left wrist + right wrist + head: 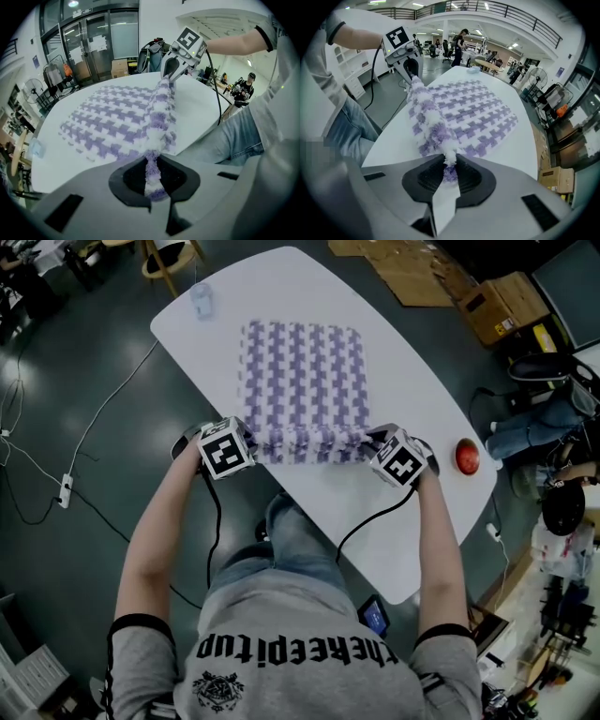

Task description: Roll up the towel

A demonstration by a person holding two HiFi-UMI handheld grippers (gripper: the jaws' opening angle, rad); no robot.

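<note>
A purple-and-white checked towel lies spread on the white table. Its near edge is bunched and lifted between the two grippers. My left gripper is shut on the near left corner of the towel. My right gripper is shut on the near right corner. In the left gripper view the bunched edge runs to the right gripper. From the right gripper view the same edge reaches the left gripper.
A red ball-like object sits near the table's right edge. A small clear item lies at the far left corner. Cables trail on the floor to the left, cardboard boxes stand at the far right.
</note>
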